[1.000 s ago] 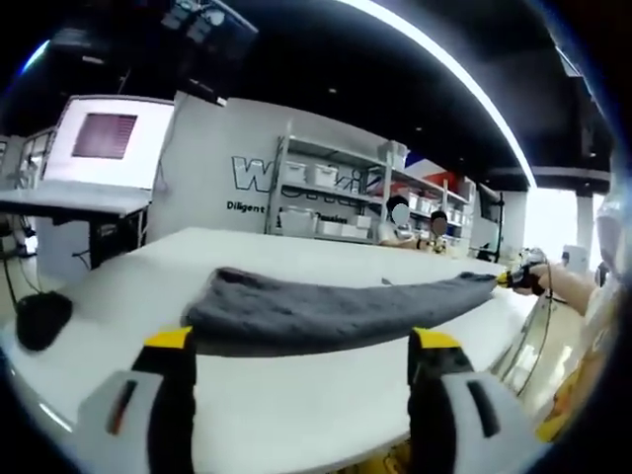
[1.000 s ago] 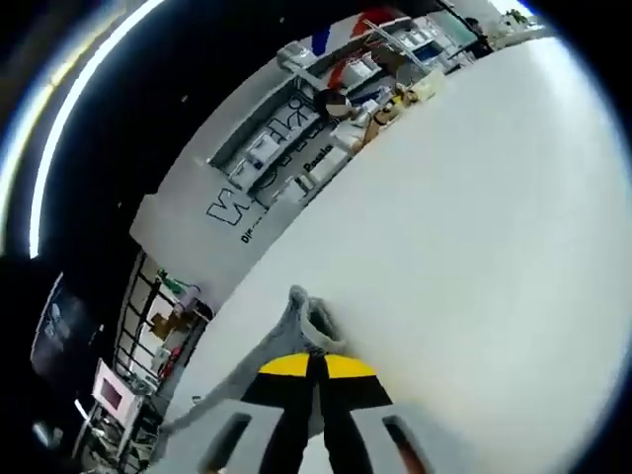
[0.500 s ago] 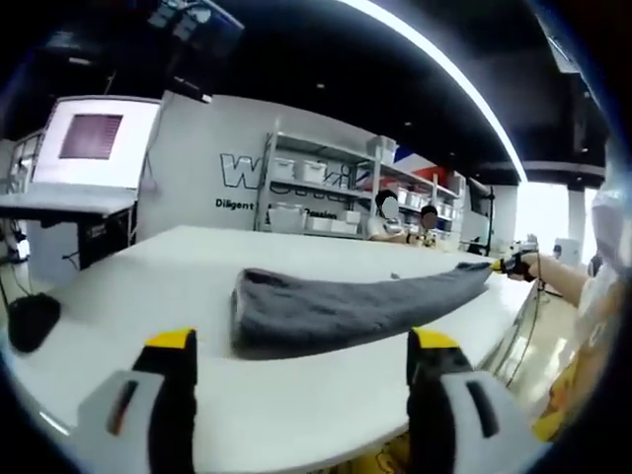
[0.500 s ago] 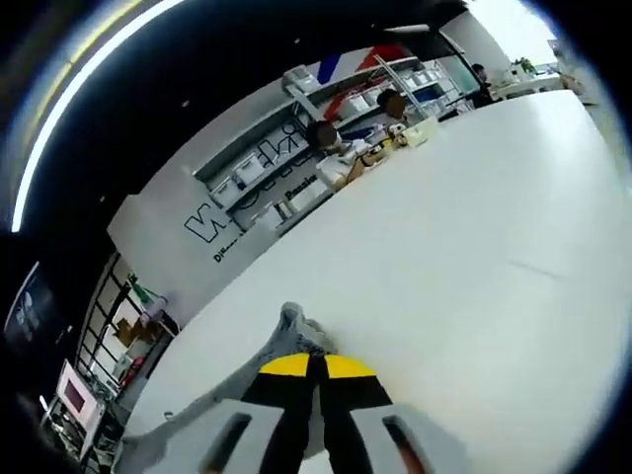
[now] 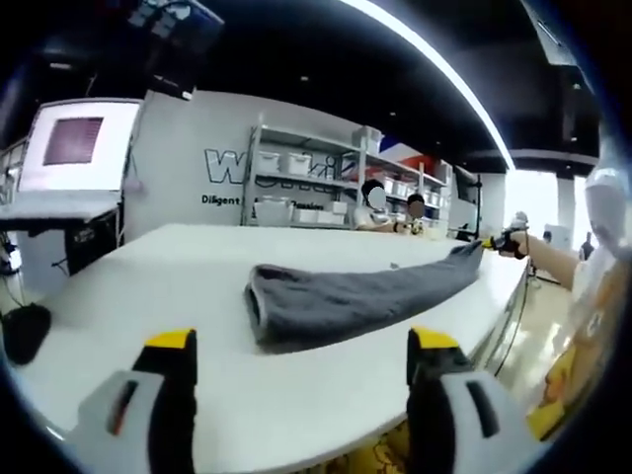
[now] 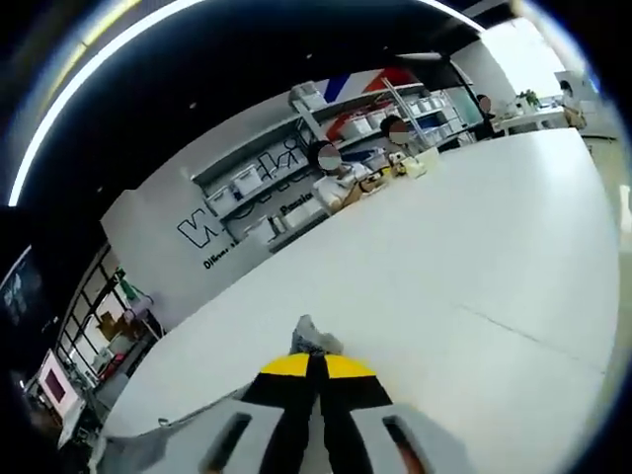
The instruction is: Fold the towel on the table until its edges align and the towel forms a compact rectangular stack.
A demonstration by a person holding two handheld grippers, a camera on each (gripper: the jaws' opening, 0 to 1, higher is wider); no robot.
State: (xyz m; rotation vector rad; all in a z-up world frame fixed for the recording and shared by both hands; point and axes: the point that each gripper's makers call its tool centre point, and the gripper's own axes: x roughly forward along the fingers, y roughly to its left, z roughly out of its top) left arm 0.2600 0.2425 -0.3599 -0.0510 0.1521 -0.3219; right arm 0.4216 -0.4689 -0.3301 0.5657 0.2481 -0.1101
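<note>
A dark grey towel [image 5: 346,299] lies stretched into a long band across the white table [image 5: 148,286], its rounded folded end toward the left. My left gripper [image 5: 304,357] stands open in front of it, nothing between its yellow-tipped jaws. The towel's far right end is pinched by my right gripper [image 5: 491,242], held up by a person's hand over the table's right edge. In the right gripper view, my right gripper [image 6: 316,367] is shut on a small tuft of the towel [image 6: 314,341], with the white table [image 6: 464,267] spreading out beyond it.
A black object [image 5: 22,332] lies at the table's left edge. Shelving with white bins [image 5: 306,193] and two seated people stand behind the far side. A screen [image 5: 71,141] and another bench sit at far left. The table edge drops off at right.
The right gripper has pulled the towel's end further right and away, and the folded left end has slid rightward across the table. Both cameras have shifted; the left gripper stays open.
</note>
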